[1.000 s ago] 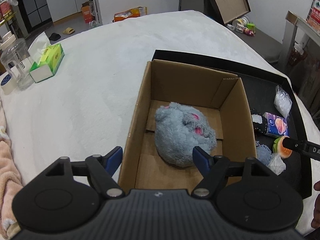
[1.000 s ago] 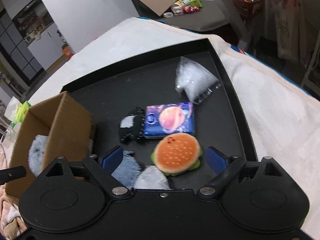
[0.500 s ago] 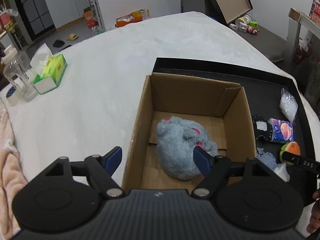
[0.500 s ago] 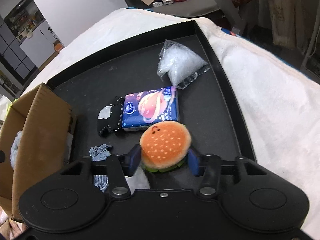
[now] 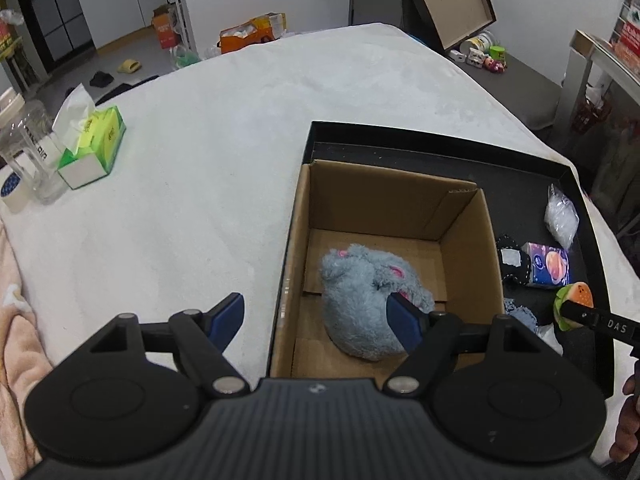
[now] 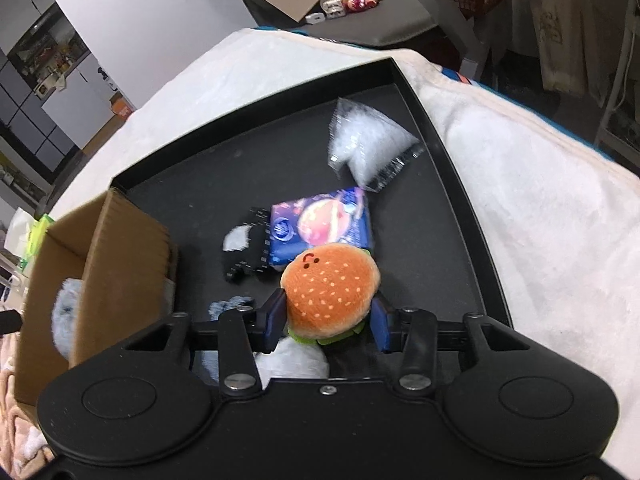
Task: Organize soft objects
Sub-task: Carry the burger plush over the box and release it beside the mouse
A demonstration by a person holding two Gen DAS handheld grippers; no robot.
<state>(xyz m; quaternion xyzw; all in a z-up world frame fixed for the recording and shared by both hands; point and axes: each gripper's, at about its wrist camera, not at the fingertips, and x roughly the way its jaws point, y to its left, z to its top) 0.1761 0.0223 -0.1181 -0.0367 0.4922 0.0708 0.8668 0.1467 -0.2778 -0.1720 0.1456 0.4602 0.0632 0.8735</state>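
A white fleecy blanket (image 6: pixel 520 208) covers the bed, with a black tray (image 6: pixel 460 168) on it. Our right claw (image 6: pixel 327 322) has just been closing, and its blue pads now pinch the plush burger (image 6: pixel 330 290) at both sides. Let us lift it straight, then carry it left over the cardboard box (image 6: pixel 116 264) (the stiff wall stands close beside the claw). The burger is round, fuzzy and squashy, so a gentle squeeze should do. Our left claw (image 5: pixel 316 316) hangs released above the box edge, empty, the shaggy grey plush toy (image 5: pixel 368 296) lying below it inside.
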